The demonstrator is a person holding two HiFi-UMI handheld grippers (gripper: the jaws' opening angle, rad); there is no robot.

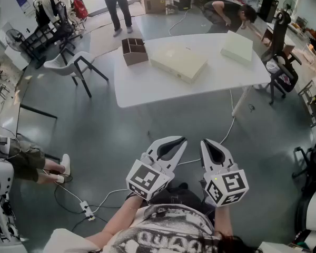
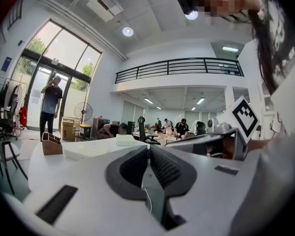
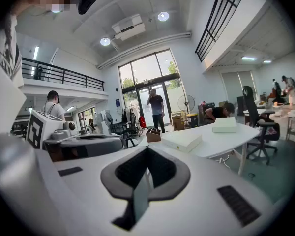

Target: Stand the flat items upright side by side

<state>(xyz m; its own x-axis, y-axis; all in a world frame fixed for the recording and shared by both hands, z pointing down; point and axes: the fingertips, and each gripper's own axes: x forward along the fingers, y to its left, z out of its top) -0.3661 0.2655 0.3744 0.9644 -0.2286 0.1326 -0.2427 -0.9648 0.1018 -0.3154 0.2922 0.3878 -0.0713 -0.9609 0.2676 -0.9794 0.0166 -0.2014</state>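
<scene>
A large flat cream box (image 1: pixel 178 61) lies on the white table (image 1: pixel 147 86), with a smaller white box (image 1: pixel 237 46) at the far right corner. A brown wooden divider rack (image 1: pixel 134 50) stands at the table's left end. Both grippers are held low, close to my body and well short of the table. My left gripper (image 1: pixel 180 140) is shut with nothing in it, and so is my right gripper (image 1: pixel 207 143). The left gripper view shows the shut jaws (image 2: pixel 148 149) pointing at the rack (image 2: pixel 51 145) and the cream box (image 2: pixel 96 149). Beyond the right gripper (image 3: pixel 146 151) lie the cream box (image 3: pixel 182 140) and the small box (image 3: pixel 224 125).
Grey floor lies between me and the table. A white chair (image 1: pixel 73 65) stands left of it, a black office chair (image 1: pixel 279 62) at its right. One person stands (image 1: pixel 117 4) and another bends over (image 1: pixel 226 12) beyond the table. A power strip (image 1: pixel 87 210) and cables lie near my feet.
</scene>
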